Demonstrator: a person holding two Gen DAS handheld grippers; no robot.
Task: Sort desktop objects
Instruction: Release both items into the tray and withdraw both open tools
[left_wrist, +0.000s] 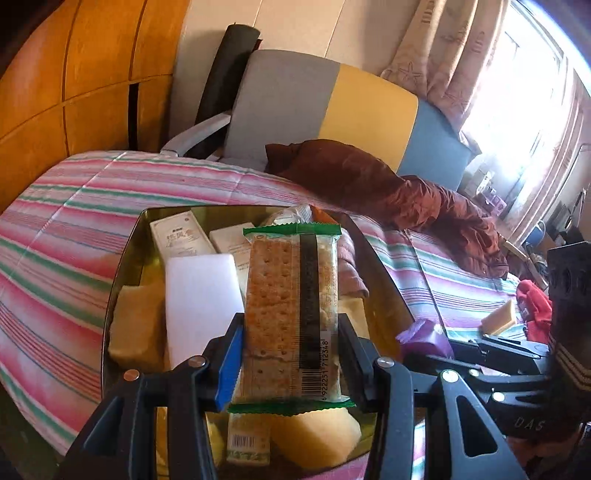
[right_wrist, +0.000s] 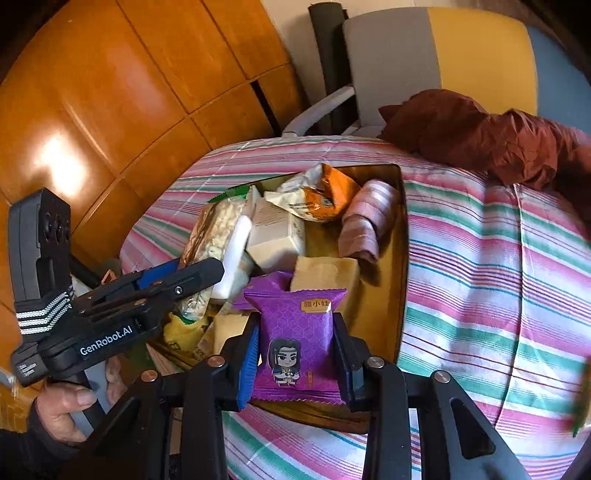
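My left gripper is shut on a clear cracker packet with green ends and holds it upright over a gold tin tray. The tray holds white boxes, a white block and yellow sponges. My right gripper is shut on a purple snack packet with a cartoon figure, at the near edge of the tray. An orange-and-white packet and a rolled striped cloth also lie in it. The left gripper reaches in from the left with the cracker packet.
The tray rests on a pink, green and white striped quilt. A brown garment lies behind it, in front of a grey, yellow and blue chair. A tan block and a red cloth lie to the right. Wooden cabinets stand on the left.
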